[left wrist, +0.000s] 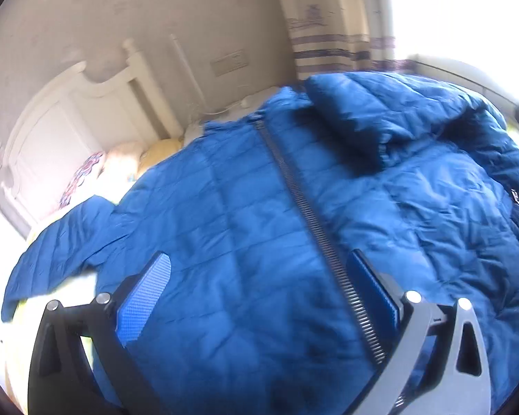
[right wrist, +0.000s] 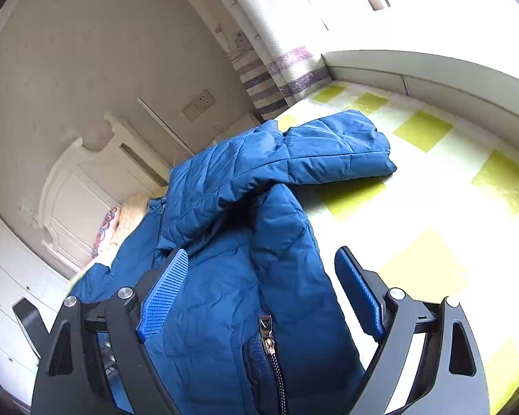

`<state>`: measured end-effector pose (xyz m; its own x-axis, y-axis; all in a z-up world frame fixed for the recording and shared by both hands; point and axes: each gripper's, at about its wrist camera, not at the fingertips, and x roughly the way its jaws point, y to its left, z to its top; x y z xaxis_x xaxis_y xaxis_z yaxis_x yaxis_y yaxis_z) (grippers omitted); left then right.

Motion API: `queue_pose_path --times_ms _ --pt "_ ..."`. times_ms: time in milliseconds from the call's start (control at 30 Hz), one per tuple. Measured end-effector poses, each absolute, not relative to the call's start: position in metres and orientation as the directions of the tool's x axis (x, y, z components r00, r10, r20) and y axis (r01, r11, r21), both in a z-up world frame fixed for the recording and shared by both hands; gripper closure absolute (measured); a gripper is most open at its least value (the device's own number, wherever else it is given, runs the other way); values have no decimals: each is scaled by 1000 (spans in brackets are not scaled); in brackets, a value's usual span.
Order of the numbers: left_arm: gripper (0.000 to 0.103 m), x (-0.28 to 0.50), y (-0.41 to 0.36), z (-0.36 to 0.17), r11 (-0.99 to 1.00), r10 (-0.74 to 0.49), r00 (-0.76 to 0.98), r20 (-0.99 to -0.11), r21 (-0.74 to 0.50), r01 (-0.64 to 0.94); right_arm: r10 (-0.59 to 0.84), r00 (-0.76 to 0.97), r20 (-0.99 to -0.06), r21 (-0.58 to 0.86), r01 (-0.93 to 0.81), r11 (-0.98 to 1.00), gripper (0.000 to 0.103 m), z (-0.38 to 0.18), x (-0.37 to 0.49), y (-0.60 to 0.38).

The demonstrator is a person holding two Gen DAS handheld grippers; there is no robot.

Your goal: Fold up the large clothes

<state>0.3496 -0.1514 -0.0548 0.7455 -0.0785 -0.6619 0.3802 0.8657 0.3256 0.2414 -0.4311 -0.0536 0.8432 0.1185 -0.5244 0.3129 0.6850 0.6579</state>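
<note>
While the jacket [left wrist: 259, 214] is lying spread across the bed [right wrist: 432, 180], both grippers are hovering above it with their fingers released. Neither one is grasping fabric.

Left wrist view: the left gripper [left wrist: 259, 297] is sitting at 6 o'clock, its jaws standing wide apart. Its blue pads [left wrist: 145, 297] are framing the quilted front panel. The zipper [left wrist: 315, 228] is running diagonally from about 12 o'clock down to 5 o'clock, passing just beside the right-hand pad. One sleeve [left wrist: 62, 252] is stretching out toward 9 o'clock. The other sleeve [left wrist: 380, 114] is lying folded over the jacket body at 1 o'clock. This view is slightly blurred.

Right wrist view: the right gripper [right wrist: 259, 297] is also sitting at 6 o'clock with its jaws wide apart. A zipper pull [right wrist: 266, 335] is showing between them, low in the frame. The folded sleeve is lying at 12 o'clock, its cuff [right wrist: 380, 152] resting on the yellow-and-white checked bedcover. The jacket's edge is dropping from the sleeve toward 6 o'clock, between the two pads.

A white headboard [right wrist: 86, 186] is standing at 9 o'clock in both views, with pillows [right wrist: 131, 214] just beside it. A striped curtain [right wrist: 276, 72] is hanging at 12 o'clock, near a bright window [right wrist: 432, 0]. A wall socket [right wrist: 199, 103] is showing at 11 o'clock.
</note>
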Motion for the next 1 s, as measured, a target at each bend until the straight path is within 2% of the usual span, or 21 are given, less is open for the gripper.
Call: queue_pose_path --times_ms 67,100,167,300,333,367,433,500,600,667,700,767,800,833,933,1000 --pt "2 351 -180 -72 841 -83 719 -691 338 422 157 833 -530 709 335 620 18 -60 260 -452" --pt "2 351 -190 -78 820 -34 730 -682 398 411 178 827 -534 731 346 588 18 -63 271 -459" --pt "2 349 -190 -77 826 -43 737 -675 391 406 188 818 -544 758 384 527 18 -72 287 -474" --pt "2 369 -165 -80 893 -124 647 -752 200 404 167 809 -564 757 426 496 25 -80 318 -484" --pt "2 374 -156 -80 909 -141 628 -765 151 388 170 814 -555 759 411 505 37 -78 324 -484" --pt "2 377 -148 -81 922 -157 616 -772 108 371 147 812 -565 735 415 536 45 -72 329 -480" --pt "2 381 -136 -80 941 -178 610 -772 48 334 46 821 -569 642 408 649 69 -48 332 -464" --pt "2 381 -126 -78 949 -202 616 -761 3 314 -22 850 -527 527 347 776 74 -17 338 -433" --pt "2 380 -110 -74 968 -189 647 -739 -31 247 48 891 -451 327 115 938 74 19 348 -359" --pt "3 383 -92 -73 980 -186 657 -731 -91 177 237 827 -510 220 -141 965 74 23 363 -304" --pt "3 384 -82 -73 980 -196 659 -726 -132 146 266 788 -555 160 -212 964 74 20 368 -280" --pt "3 385 -65 -73 975 -212 664 -717 -197 99 246 759 -603 81 -249 965 56 13 373 -252" --pt "3 385 -61 -74 972 -221 665 -713 -217 90 250 757 -604 105 -236 966 41 11 371 -250" --pt "3 384 -58 -73 971 -222 668 -711 -225 83 261 763 -591 152 -212 965 31 10 367 -256" --pt "3 386 -59 -73 974 -212 668 -714 -212 82 288 791 -539 337 -111 935 30 5 348 -295" --pt "3 385 -61 -72 976 -206 666 -717 -203 84 223 830 -511 387 -10 922 30 -1 321 -320"
